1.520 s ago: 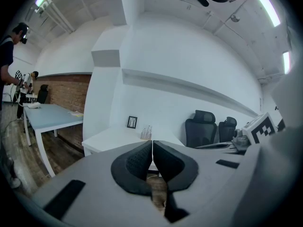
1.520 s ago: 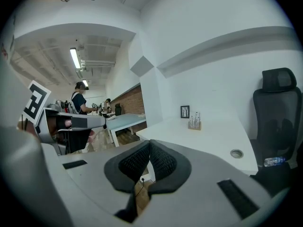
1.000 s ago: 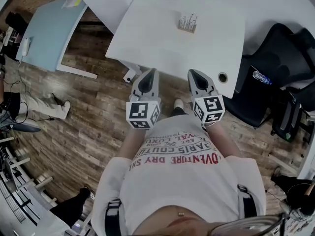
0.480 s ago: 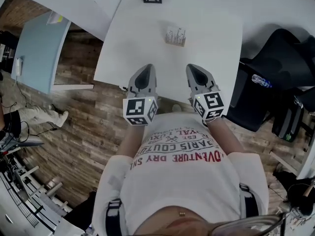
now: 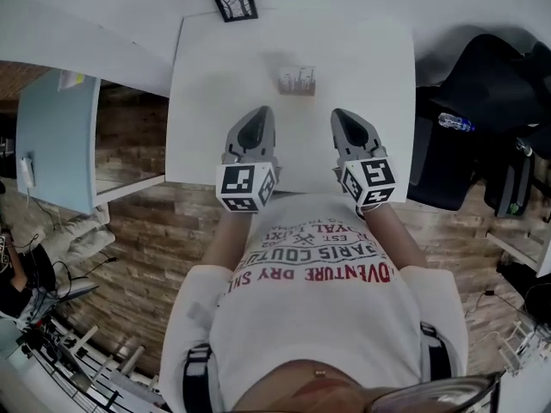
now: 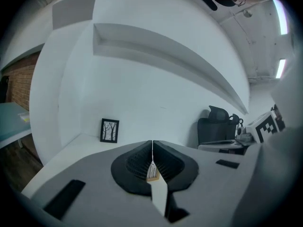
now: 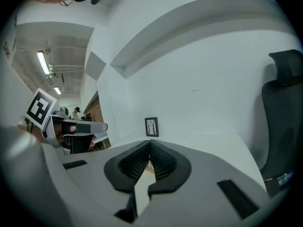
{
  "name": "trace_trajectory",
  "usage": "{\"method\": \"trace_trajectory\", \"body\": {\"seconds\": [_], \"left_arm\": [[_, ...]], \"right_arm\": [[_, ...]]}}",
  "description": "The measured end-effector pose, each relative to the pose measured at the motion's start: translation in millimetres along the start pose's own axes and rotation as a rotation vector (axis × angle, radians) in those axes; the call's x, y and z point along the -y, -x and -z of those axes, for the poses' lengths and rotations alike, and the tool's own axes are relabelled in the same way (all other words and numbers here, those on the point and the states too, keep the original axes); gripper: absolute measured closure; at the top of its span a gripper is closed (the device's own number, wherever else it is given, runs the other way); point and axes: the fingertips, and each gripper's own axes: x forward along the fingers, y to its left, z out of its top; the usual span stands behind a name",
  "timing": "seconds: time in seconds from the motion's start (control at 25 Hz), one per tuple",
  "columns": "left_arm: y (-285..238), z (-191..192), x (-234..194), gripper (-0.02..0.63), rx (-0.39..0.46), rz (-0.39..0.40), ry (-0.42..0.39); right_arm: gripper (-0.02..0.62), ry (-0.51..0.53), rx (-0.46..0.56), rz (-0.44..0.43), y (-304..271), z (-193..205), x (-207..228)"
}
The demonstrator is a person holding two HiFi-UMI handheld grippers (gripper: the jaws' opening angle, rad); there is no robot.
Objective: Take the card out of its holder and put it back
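white table point(image 5: 207, 76) fills the upper middle of the head view, and on it, well ahead of both tools, the card holder point(image 5: 297, 82) is seen standing, small and blurred, with the card upright in it; a black picture frame point(image 5: 234, 3) is set at the table's far edge, to the left of the holder; the left gripper point(image 5: 258, 112) and the right gripper point(image 5: 342, 114) are held side by side over the near edge, apart from each other, neither touching the holder; only this view shows the wooden floor point(image 5: 155, 231), a pale blue desk point(image 5: 52, 136) at the left and a black chair point(image 5: 482, 76) with a bottle point(image 5: 454, 122) at the right; whether the jaws are parted is not settled from above; in the left gripper view the ribbed black pads point(image 6: 137, 162) are seen pressed together along one thin line, clenched on nothing, and through the gap beneath them the card point(image 6: 152, 170) can be made out as a pale striped slip on a wooden base, detail that is lost in the head view; the frame is seen standing against the white wall, and the right gripper's marker cube point(image 6: 266, 123) at the far right; in the right gripper view its pads are likewise closed tip to tip with nothing between them, the frame lies straight ahead, the left gripper appears at the left edge, and the card is not clearly made out.
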Motion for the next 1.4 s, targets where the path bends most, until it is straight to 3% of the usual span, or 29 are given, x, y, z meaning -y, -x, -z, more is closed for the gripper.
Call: {"method": "trace_trajectory", "body": {"seconds": [0.44,0.68,0.88,0.92,1.0,1.16,1.4], "left_arm": [[-57.1,10.5,-39.9,0.578,-0.046,0.170,-0.001],[-77.8,30.3,-46.2,0.578,-0.050,0.301,-0.053],[-93.5,41.5,-49.3,0.575,-0.079,0.430,-0.033],[-97.3,43.7,-47.8,0.555,-0.084,0.467,-0.038],[-103.4,48.5,-42.7,0.431,-0.098,0.551,-0.050],[-118.0,57.6,-39.7,0.422,-0.130,0.665,-0.086],[-145.5,66.7,-43.0,0.422,-0.168,0.723,-0.149]], "right_arm": [[0.574,-0.079,-0.036,0.161,-47.6,9.4,16.4],[0.574,-0.108,-0.078,0.196,-70.6,25.6,21.6],[0.574,-0.125,-0.108,0.204,-78.9,38.1,21.2],[0.574,-0.126,-0.115,0.206,-80.1,40.9,22.1],[0.574,-0.127,-0.129,0.207,-81.5,46.4,23.8],[0.574,-0.135,-0.150,0.209,-86.9,57.8,29.4],[0.574,-0.147,-0.165,0.218,-95.4,65.2,36.8]]}}
